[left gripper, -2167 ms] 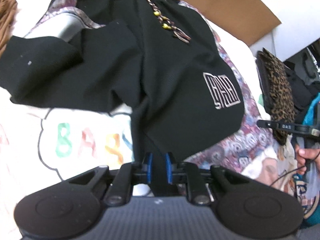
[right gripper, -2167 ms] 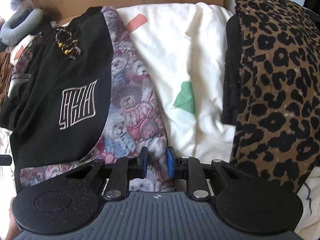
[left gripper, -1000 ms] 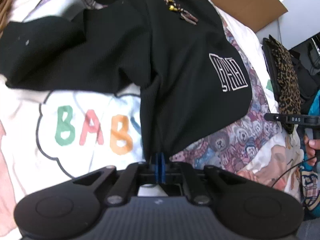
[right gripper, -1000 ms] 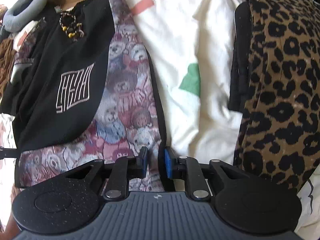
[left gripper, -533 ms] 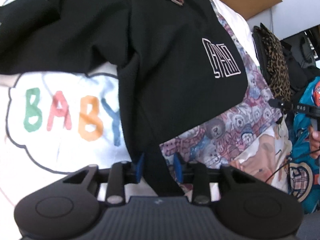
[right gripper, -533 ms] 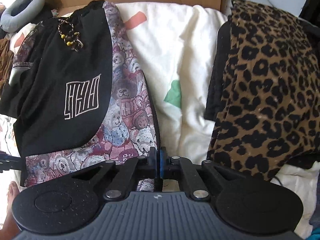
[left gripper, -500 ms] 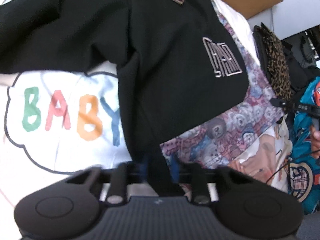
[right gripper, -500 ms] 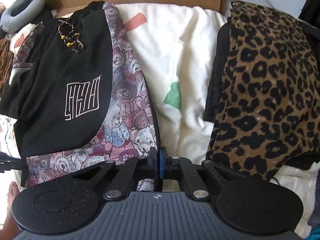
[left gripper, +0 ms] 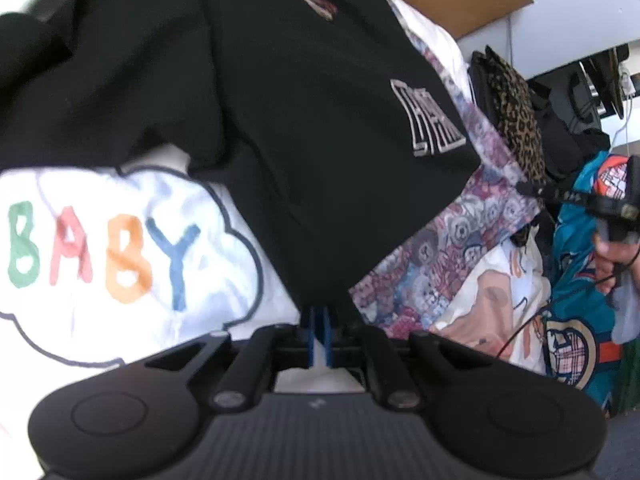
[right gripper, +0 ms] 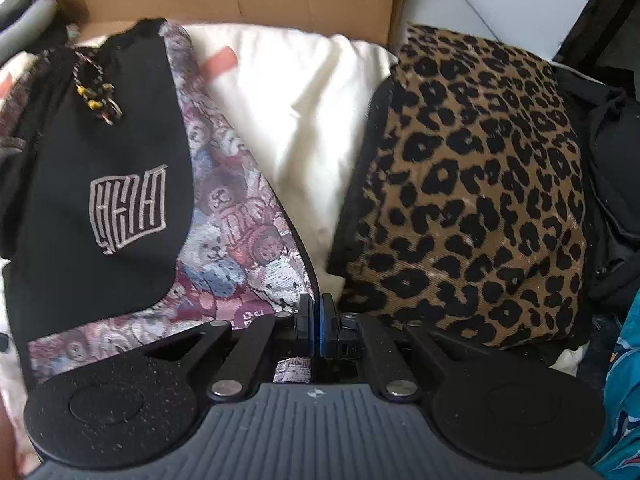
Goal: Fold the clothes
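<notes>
Working over the white BABY-print sheet (left gripper: 120,248), we see the bear-print garment (right gripper: 236,236) spread ahead of both tools, black shorts (left gripper: 304,128) lying on it. Left gripper (left gripper: 319,334) pinches the shorts' hem; its jaws have just parted slightly, fabric between them. Right gripper (right gripper: 316,328) is clamped on the bear-print garment's black-trimmed edge, leopard-print cushion (right gripper: 472,184) just right of it.

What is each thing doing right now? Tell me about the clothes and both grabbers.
black shorts: spread out, hem pinched and lifted
teddy-bear cloth: under the shorts, edge pinched
leopard-print cloth: lying folded, untouched
left gripper: jaws shut on shorts
right gripper: jaws shut on teddy-bear cloth
</notes>
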